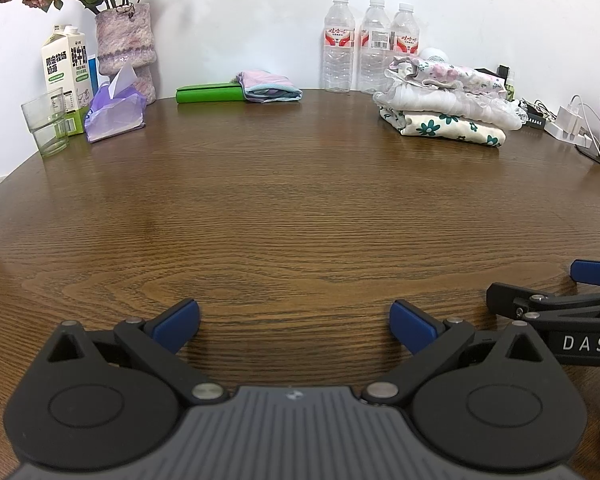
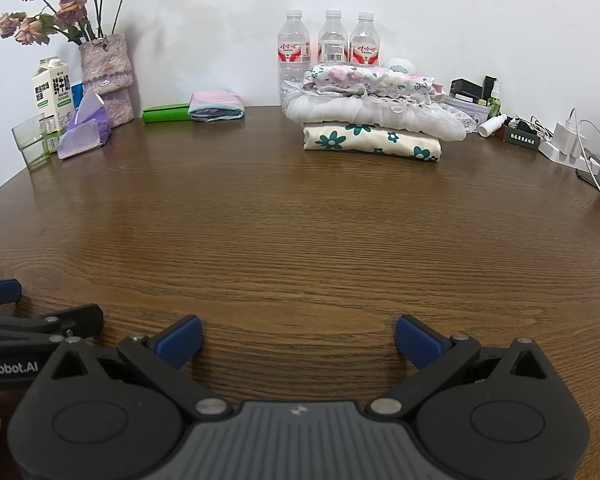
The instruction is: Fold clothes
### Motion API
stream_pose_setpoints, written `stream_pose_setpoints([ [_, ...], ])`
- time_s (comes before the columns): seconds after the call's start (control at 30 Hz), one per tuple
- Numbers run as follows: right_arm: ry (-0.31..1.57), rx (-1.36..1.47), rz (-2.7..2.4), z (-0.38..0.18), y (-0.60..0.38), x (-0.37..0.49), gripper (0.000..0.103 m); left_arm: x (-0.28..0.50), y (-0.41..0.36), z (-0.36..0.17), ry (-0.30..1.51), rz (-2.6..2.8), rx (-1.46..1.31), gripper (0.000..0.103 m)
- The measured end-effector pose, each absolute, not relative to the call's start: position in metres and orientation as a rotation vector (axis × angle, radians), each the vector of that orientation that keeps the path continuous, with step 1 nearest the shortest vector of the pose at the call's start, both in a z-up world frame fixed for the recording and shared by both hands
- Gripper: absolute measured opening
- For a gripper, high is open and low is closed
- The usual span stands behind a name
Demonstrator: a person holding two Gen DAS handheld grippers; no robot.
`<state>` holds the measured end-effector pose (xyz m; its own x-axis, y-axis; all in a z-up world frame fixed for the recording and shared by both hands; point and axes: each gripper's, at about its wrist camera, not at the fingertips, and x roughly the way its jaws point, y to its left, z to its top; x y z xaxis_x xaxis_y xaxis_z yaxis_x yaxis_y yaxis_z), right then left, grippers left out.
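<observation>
Looking along the left wrist view: left gripper (image 1: 294, 326) spread wide, blue pads (image 1: 178, 322) apart, grasping nothing, low over bare wooden surface (image 1: 284, 208). Far right near the wall, stack of clothes (image 1: 446, 100), folded and piled, well apart from the gripper; a smaller folded cloth (image 1: 270, 87) beside a green case (image 1: 209, 93) further left. Right gripper (image 1: 556, 312) just beside at the right edge, its spread not readable from here. Turning to the right wrist view: right gripper (image 2: 298, 340) likewise released, pads wide, empty, above bare wood; stack of clothes (image 2: 374, 120) ahead and slightly right, floral piece at the bottom, white lace in the middle, pink print on top, possibly less neat, though too far off to be sure. No unfolded garment in either view, so most likely a pause between items. Best kept: both grippers opened, level, side by side, clear of the bottles (image 2: 328, 40) and charger cables (image 2: 580, 148) when reaching for the next piece.
</observation>
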<state>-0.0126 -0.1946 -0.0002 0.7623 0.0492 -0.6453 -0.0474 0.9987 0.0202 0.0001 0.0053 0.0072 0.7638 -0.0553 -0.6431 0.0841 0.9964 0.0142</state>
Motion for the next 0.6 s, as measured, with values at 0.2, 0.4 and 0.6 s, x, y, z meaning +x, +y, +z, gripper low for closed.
stream_pose_setpoints([
  [0.2, 0.702, 0.003, 0.052, -0.0003, -0.1942, -0.0127, 0.103, 0.0001, 0.0051, 0.0072, 0.697, -0.076, 0.043, 0.103],
  [0.4, 0.702, 0.003, 0.051, -0.0005, -0.1939, -0.0128, 0.103, 0.0001, 0.0053, 0.0072, 0.698, -0.076, 0.043, 0.103],
  [0.6, 0.702, 0.003, 0.049, -0.0006, -0.1932, -0.013, 0.103, 0.0, 0.0052, 0.0073, 0.698, -0.076, 0.043, 0.103],
])
